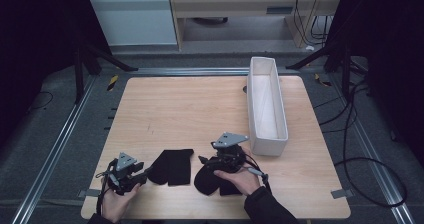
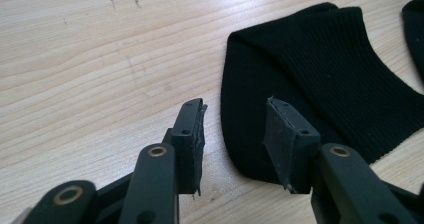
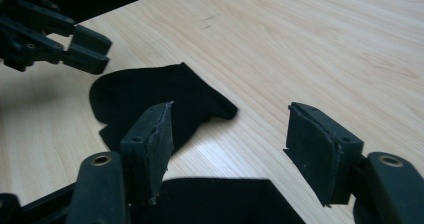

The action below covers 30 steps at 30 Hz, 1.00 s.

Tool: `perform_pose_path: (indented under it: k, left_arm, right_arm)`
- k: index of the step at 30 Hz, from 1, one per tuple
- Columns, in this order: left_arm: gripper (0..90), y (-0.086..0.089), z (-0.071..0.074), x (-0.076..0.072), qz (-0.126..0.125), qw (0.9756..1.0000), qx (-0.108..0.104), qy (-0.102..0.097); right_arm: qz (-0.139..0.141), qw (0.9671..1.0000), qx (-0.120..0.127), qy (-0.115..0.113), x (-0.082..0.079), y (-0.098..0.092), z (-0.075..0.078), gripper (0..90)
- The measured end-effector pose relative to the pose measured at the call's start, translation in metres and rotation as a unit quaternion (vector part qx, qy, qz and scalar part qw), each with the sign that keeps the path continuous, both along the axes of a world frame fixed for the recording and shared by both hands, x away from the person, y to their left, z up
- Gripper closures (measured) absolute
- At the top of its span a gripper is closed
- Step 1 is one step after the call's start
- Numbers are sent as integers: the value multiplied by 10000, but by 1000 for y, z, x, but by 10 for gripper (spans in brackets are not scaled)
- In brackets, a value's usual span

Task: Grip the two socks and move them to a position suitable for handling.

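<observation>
Left gripper [image 2: 234, 134]: fingers released, straddling the edge of the flat black ribbed knit sock [image 2: 325, 84]; a close here may catch one layer only, or drag it along the pale wooden table [image 1: 190, 104].
Right gripper [image 3: 230, 149]: fingers parted, empty, above the second black sock [image 1: 207, 180], near the table's front edge.
White oblong fabric bin [image 1: 267, 104]: apparently empty; well apart from both socks.
Obscured: second sock's shape, under the hand [image 1: 245, 180].

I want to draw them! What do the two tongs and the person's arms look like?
Both tongs, left and right, are black with flat square pads, brass-coloured rivets, grey three-cornered top plates and trailing cables. A dark sleeve covers the right forearm.
</observation>
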<state>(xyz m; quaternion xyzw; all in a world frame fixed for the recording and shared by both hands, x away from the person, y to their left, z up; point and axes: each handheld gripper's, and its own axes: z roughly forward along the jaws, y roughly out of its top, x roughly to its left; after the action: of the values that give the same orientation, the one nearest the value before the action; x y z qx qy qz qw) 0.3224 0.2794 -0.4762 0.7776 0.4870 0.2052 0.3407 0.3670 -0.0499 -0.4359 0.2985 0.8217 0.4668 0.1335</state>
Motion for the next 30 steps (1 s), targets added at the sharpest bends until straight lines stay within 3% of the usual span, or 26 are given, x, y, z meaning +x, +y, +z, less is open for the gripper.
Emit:
perform_pose_path:
  k: [9,18,26,30]
  left_arm:
    - [546,-4,-6,2,-98,9999,101,97]
    - [528,-13,-11,3,-304,9991,257,162]
    - [535,-17,-16,4,-349,9980,446,263]
    - [545,-18,-17,4,-361,9978,484,289]
  right_arm:
    - [547,9980,-272,167,-4,42,-20,429]
    - [1067,9915,-645,363,-15,70,-48,444]
    - [1304,9864,-927,368,-21,83,-60,506]
    - [1238,9866,-1019,300,-21,83,-66,605]
